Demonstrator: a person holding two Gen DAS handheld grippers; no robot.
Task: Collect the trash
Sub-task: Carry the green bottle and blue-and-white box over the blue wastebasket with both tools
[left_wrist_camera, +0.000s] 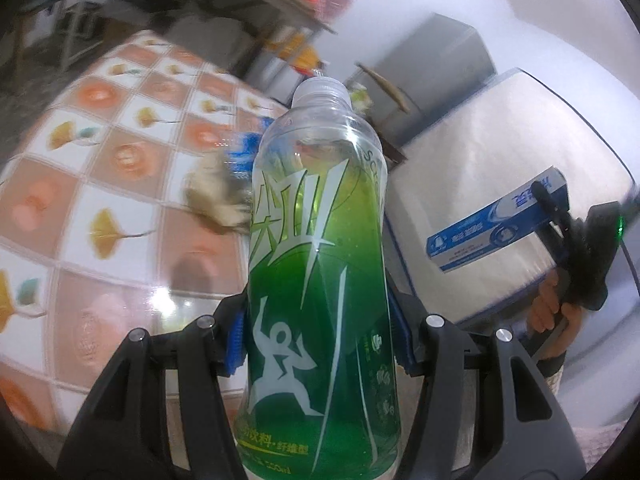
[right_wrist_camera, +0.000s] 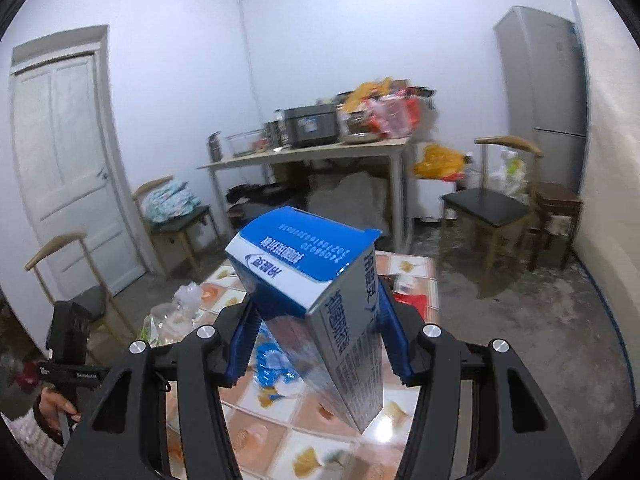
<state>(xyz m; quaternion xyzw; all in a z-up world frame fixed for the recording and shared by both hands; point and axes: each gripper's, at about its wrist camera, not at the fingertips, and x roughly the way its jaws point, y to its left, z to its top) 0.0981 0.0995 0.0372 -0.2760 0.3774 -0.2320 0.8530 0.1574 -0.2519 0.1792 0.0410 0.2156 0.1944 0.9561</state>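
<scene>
My left gripper (left_wrist_camera: 318,336) is shut on a green drink bottle (left_wrist_camera: 320,260) with a white cap, held upright above the tiled table (left_wrist_camera: 100,152). My right gripper (right_wrist_camera: 316,332) is shut on a blue and white carton box (right_wrist_camera: 316,296), held tilted above the table (right_wrist_camera: 416,268). The same box (left_wrist_camera: 496,226) and the right gripper shut on it (left_wrist_camera: 554,210) show at the right of the left wrist view. The bottle (right_wrist_camera: 176,312) and the left handle (right_wrist_camera: 68,344) show at the lower left of the right wrist view.
A crumpled beige scrap (left_wrist_camera: 216,200) and a blue wrapper (left_wrist_camera: 244,148) lie on the table; the blue wrapper (right_wrist_camera: 272,364) lies under the box. A large white container (left_wrist_camera: 500,184) stands right of the table. Chairs (right_wrist_camera: 496,204), a cluttered side table (right_wrist_camera: 320,148), a fridge (right_wrist_camera: 544,92) and a door (right_wrist_camera: 68,168) surround.
</scene>
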